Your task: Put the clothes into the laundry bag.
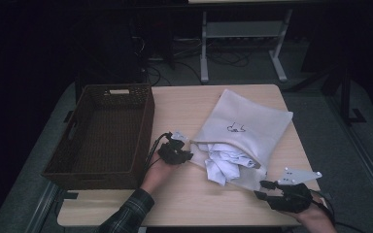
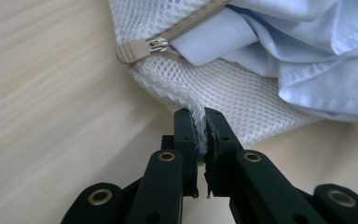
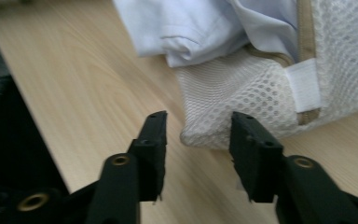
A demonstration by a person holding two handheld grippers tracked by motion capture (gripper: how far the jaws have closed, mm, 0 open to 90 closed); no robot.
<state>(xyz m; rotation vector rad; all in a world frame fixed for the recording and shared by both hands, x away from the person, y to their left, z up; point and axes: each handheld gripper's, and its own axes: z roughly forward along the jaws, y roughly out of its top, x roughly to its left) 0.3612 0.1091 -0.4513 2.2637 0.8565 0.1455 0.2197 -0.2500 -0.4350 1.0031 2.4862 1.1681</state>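
we keep the left gripper (image 2: 200, 122) pinched on a fold of the mesh laundry bag (image 1: 245, 128), just below the zipper pull (image 2: 156, 45), to anchor that corner of the opening. the bag lies on the table (image 1: 184, 109), right of the wicker basket (image 1: 104, 138), with a pale blue shirt (image 1: 226, 162) spilling from its mouth. the right gripper (image 3: 196, 140) stands spread at the opposite mesh corner, apparently ready to close on it.

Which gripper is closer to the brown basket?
Left. The left gripper pinches the mesh bag just right of the brown basket; the right gripper sits open at the bag's far corner, farther away.
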